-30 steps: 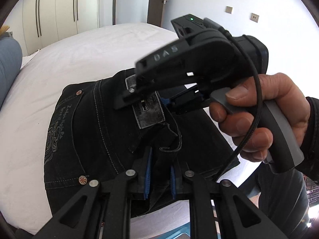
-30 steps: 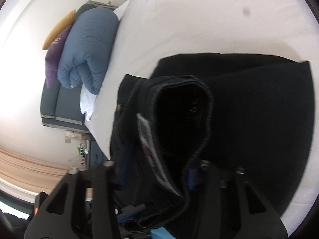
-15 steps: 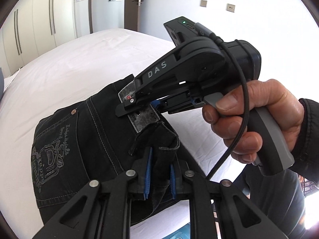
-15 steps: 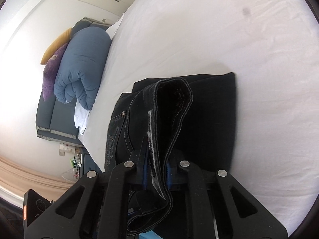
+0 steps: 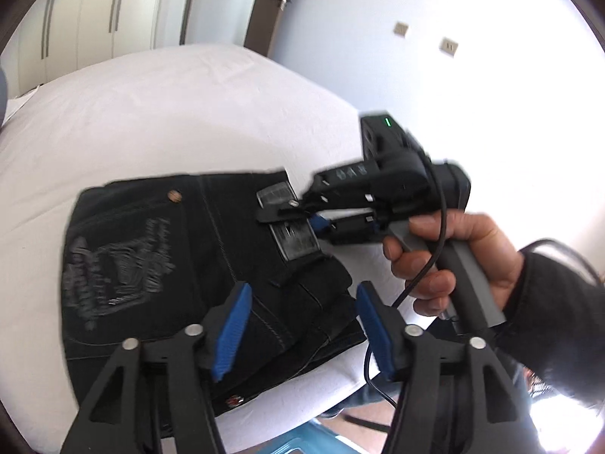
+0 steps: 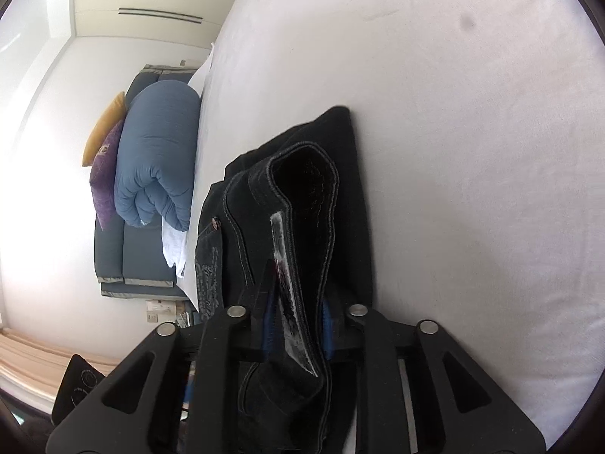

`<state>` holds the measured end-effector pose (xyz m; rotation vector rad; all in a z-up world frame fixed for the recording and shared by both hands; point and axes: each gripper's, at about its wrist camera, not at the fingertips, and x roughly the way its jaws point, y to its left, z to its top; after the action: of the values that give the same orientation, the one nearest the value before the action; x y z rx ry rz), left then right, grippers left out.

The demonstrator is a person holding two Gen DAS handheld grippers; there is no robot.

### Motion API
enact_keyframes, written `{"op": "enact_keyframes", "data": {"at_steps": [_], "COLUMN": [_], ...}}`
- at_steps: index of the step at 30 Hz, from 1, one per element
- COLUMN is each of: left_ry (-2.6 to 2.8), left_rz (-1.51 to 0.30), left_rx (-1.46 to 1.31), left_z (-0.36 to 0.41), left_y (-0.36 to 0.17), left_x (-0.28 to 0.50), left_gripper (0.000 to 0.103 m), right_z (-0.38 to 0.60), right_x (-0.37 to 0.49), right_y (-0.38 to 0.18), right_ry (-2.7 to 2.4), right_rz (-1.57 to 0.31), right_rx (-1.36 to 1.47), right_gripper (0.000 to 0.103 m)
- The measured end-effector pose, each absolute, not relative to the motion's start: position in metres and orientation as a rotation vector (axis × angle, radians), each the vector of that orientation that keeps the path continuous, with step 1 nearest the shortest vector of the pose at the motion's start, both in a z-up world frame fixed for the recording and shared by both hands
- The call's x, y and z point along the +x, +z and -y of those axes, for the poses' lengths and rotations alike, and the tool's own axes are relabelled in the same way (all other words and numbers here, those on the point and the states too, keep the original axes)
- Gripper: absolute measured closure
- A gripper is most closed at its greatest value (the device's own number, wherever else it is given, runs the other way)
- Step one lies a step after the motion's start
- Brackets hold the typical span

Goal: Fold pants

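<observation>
L claw [image 5: 300, 331] spread wide; R claw [image 6: 297, 325] clamped, R hand [image 5: 450, 261] gripping handle.

pants [image 5: 196, 265] motion-blurred, pocket embroidery [image 5: 113, 265] unreadable

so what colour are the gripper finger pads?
Blue pads, clearest in the left wrist view.
</observation>
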<state>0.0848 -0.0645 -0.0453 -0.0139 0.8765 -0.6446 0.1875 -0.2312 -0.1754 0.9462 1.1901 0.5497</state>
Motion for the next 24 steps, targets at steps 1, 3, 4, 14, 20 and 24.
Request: {"op": "enact_keyframes", "data": {"at_steps": [1,3,4,14,20,24], "left_ry": [-0.629,-0.588,-0.57,-0.459,-0.428,-0.416], "left_rz": [-0.863,-0.846,-0.845,-0.952,-1.073,-1.084], "left_rx": [-0.022,-0.047,-0.064,-0.031,0.017,0.043], "left_z": [0.056,0.035,0.022,0.009,0.017,0.022], "left_y": [-0.04,-0.031,-0.03,-0.072,-0.106,-0.107], "left_x": [0.086,0.095,0.102,0.134,0.144,0.145], "left_gripper": [0.035,0.035,0.035,0.035,0.04,0.04], "right_z": [0.237,0.25,0.256,0.228,0.222,0.221], "right_x": [0.185,0.177,0.173,0.129,0.095,0.082], "right_y": [-0.172,-0.164,-0.158,-0.123,-0.163,-0.152], "right_ry": [0.524,0.469,0.435,0.639,0.644,0.634], "right_rz": [-1.173,-1.145,-1.139,-1.139,-1.154,-1.147], "right_rx": [0.946,0.949,0.944,0.892,0.904,0.813], "right_gripper": [0.077,0.075,0.075,0.073,0.08,0.079]}}
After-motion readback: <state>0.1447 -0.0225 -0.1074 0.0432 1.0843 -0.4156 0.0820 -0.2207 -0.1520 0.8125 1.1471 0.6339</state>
